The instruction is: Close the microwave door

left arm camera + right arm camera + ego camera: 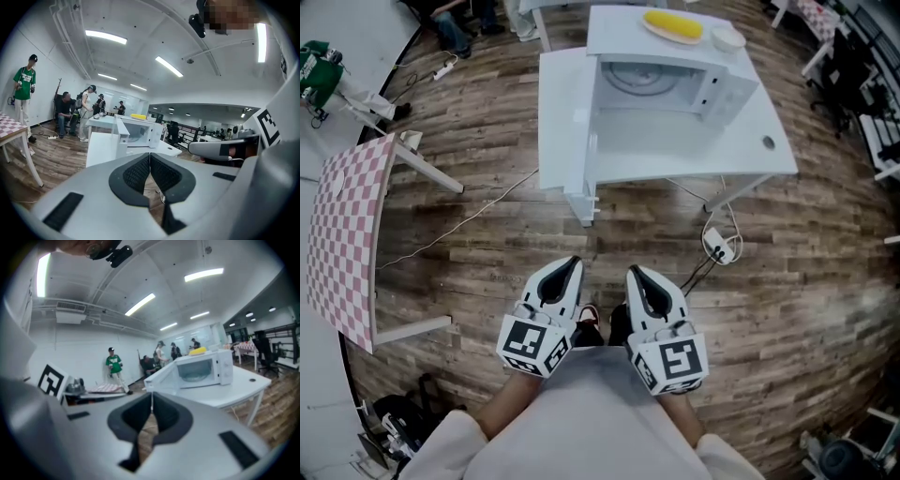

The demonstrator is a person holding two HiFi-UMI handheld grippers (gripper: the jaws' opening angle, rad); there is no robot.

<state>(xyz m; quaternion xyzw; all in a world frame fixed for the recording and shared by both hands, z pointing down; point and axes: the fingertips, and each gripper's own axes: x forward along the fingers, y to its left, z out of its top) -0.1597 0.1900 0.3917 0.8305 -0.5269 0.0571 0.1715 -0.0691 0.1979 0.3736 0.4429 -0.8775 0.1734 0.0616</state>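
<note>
Well ahead on table (769, 159): microwave (675, 84), door (565, 117) swung wide open to left. Down close to the body and well apart from it: left gripper (570, 267) and right gripper (637, 277), side by side, each clenched on nothing, pads pressed together in both gripper views.

Not yet begun, by the look of it, with the whole approach yet to make.

Likely trouble on the way: catching a foot in cable (717, 246) on floor between here and table. At the door: glancing off its smooth face with clenched tips, if pushed at a slant or too near the hinge. Shoving too hard could slide microwave back and jolt corn (673, 25) on plate atop it. Too soft, and left ajar. Safer to press squarely near free edge until latched.
</note>
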